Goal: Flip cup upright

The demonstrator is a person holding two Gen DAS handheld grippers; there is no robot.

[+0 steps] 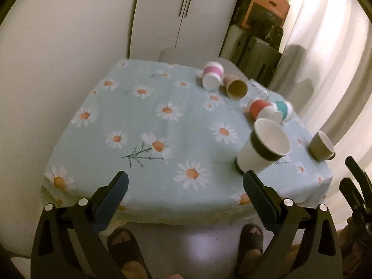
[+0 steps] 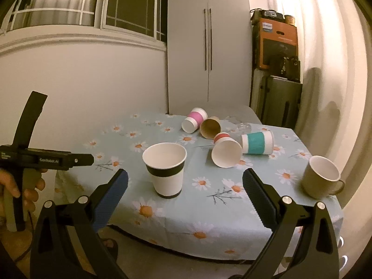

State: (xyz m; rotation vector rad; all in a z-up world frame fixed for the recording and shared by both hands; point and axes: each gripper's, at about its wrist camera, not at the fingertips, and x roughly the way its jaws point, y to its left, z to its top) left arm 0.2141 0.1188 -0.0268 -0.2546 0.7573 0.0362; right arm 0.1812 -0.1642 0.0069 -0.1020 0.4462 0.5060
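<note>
The daisy-cloth worktop (image 2: 209, 214) carries an upright black-banded cup (image 2: 165, 169) near its front edge. Behind that cup lie tipped red-banded (image 2: 225, 150), teal-banded (image 2: 257, 143), pink-banded (image 2: 194, 119) and brown cups (image 2: 210, 127); a mug (image 2: 322, 176) stands to its right. Both the left hand-held gripper (image 1: 186, 187) and right hand-held gripper (image 2: 185, 184) are spread wide, holding nothing.

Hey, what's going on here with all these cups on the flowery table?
A person holds a two-finger tool in each hand over a table with a daisy-print cloth. Both the left tool and the right tool are open and hold nothing. A white paper cup with a black band stands upright near the front edge, as does a beige mug. Four paper cups lie on their sides behind: pink-banded, plain brown, red-banded and teal-banded.
</note>
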